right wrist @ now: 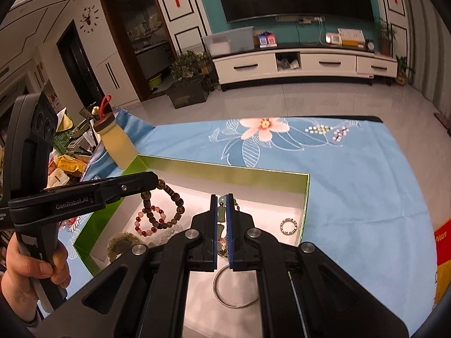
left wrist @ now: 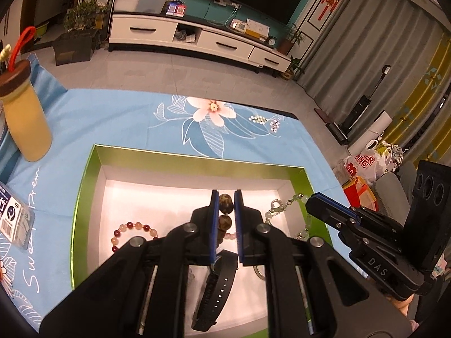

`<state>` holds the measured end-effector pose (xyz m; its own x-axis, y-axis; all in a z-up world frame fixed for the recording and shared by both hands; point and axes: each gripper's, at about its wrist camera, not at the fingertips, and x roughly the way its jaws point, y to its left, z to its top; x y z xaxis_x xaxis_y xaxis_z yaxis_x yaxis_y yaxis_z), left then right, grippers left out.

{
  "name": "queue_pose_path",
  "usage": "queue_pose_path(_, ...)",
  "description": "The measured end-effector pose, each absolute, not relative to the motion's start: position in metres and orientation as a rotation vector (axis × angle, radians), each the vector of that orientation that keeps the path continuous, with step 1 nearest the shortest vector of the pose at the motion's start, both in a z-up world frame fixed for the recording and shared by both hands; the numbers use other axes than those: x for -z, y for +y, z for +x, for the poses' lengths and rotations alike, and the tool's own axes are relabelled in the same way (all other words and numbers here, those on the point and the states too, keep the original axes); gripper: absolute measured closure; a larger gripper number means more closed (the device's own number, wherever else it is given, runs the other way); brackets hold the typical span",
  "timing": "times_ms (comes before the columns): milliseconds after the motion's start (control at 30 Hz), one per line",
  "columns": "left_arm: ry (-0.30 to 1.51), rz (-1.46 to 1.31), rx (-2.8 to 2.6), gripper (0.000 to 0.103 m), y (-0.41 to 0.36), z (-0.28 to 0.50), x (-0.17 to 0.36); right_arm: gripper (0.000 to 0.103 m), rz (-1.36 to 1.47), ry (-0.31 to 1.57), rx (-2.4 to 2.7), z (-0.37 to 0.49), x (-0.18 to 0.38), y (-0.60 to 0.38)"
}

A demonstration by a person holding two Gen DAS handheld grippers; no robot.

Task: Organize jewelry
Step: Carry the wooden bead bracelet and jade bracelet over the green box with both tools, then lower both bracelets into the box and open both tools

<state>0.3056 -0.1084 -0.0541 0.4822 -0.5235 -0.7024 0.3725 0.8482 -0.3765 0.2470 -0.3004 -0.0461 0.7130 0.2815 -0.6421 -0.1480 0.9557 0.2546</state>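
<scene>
Left wrist: left claw [left wrist: 226, 207] grips brown bracelet [left wrist: 226, 200], mostly hidden; right claw [right wrist: 221, 211] pinches jade necklace [right wrist: 221, 214].

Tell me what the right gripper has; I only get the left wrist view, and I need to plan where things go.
Observer: The right gripper is shut on a green jade pendant over the green box.
Operator: Anything behind it that I can't see?
Observer: A small beaded ring lies near the box's right wall.
Operator: And my brown bracelet?
Observer: The brown bracelet hangs as a full loop from the left gripper, its lower part overlapping the red-and-pale bracelet.
</scene>
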Motion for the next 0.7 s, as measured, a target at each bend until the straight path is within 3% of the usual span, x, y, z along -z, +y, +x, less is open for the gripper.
queue_pose_path(700, 1.017, -0.109, 0.488, 0.093, -0.121, 0.327, 0.081, 0.098, 0.19, 0.849, -0.23, 0.268, 0.065, -0.305)
